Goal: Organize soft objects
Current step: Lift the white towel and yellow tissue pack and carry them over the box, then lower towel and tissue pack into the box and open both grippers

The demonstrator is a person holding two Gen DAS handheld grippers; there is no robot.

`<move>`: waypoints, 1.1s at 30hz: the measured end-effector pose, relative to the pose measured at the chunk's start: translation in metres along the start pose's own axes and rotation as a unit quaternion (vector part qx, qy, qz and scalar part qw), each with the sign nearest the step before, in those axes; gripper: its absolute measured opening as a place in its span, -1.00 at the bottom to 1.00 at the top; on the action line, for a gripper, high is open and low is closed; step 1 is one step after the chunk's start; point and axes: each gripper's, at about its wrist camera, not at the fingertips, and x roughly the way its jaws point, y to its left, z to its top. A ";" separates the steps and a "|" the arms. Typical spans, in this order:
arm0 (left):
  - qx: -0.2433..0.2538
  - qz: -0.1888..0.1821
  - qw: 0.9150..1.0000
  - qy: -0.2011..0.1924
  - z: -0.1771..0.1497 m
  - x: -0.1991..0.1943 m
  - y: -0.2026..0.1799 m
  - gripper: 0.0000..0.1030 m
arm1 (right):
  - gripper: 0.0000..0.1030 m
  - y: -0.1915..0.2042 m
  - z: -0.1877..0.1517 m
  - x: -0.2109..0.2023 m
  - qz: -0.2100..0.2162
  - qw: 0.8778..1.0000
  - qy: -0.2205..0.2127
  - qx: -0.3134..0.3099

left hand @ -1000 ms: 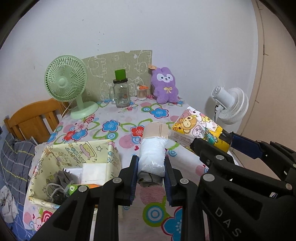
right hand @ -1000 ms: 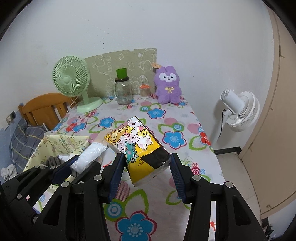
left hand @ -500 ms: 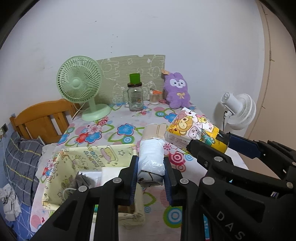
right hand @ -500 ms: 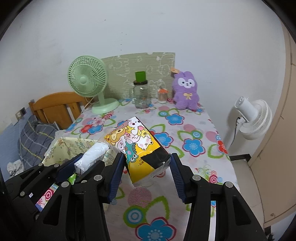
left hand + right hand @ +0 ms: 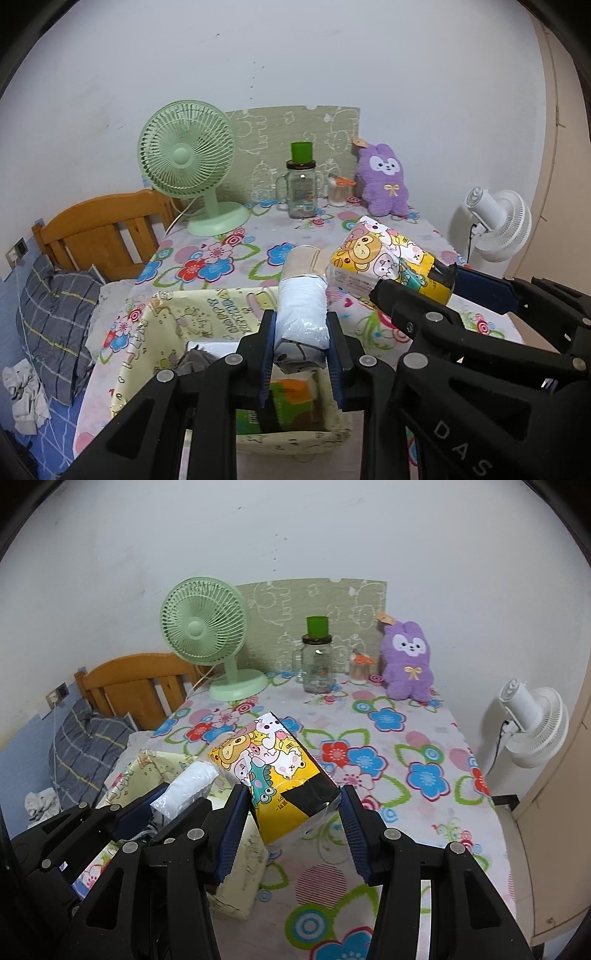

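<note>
Fabric bin (image 5: 207,314) sits lower center of the left view, already part full. My right gripper (image 5: 291,834) clamps the cartoon tissue pack (image 5: 280,775) mid-frame; my left gripper (image 5: 301,354) pinches the white roll (image 5: 303,317) right above the bin. I'd lower the roll into the free space before letting go.

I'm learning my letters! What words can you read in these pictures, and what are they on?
"DAS": on the black right hand-held gripper, low in the left wrist view.
Yellow fabric bin: printed letters, upside down and too blurred to read.
Cartoon tissue pack: small print on the yellow end, too small to read.
</note>
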 end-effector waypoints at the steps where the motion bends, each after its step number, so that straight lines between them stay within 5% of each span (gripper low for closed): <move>1: -0.001 0.002 1.000 0.001 0.000 0.001 0.003 -0.52 | 0.04 0.002 0.000 0.002 0.002 1.000 0.001 -0.001; 33: -0.037 0.049 0.996 0.068 -0.032 0.058 0.081 -0.51 | 0.04 0.069 -0.006 0.084 0.060 0.995 0.071 -0.020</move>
